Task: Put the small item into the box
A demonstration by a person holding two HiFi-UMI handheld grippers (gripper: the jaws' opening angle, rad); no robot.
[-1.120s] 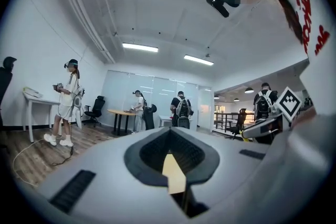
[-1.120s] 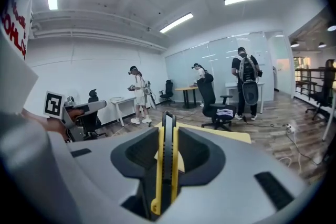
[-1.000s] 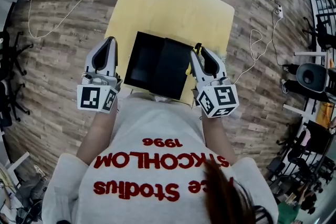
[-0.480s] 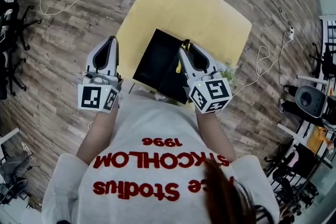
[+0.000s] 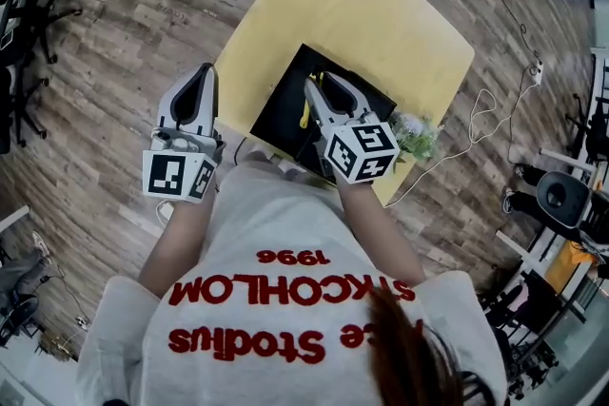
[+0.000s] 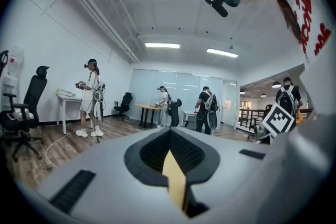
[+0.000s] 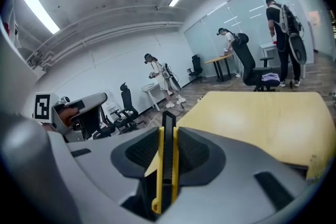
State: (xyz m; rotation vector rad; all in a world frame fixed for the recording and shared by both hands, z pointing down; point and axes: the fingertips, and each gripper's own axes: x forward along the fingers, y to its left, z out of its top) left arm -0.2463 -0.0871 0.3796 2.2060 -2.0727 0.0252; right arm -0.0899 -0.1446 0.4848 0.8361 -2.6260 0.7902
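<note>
Utility knife (image 7: 167, 165), slim, yellow sides, ridged black centre

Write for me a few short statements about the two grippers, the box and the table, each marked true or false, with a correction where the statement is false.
1. The right gripper is closed on a yellow and black item. True.
2. The left gripper is above the box. False: it is beside the table's left edge, over the wooden floor.
3. The right gripper is above the open box. True.
4. The box is white. False: it is black and stands on the yellow table.
5. The left gripper holds the item. False: its jaws are together with nothing between them.
</note>
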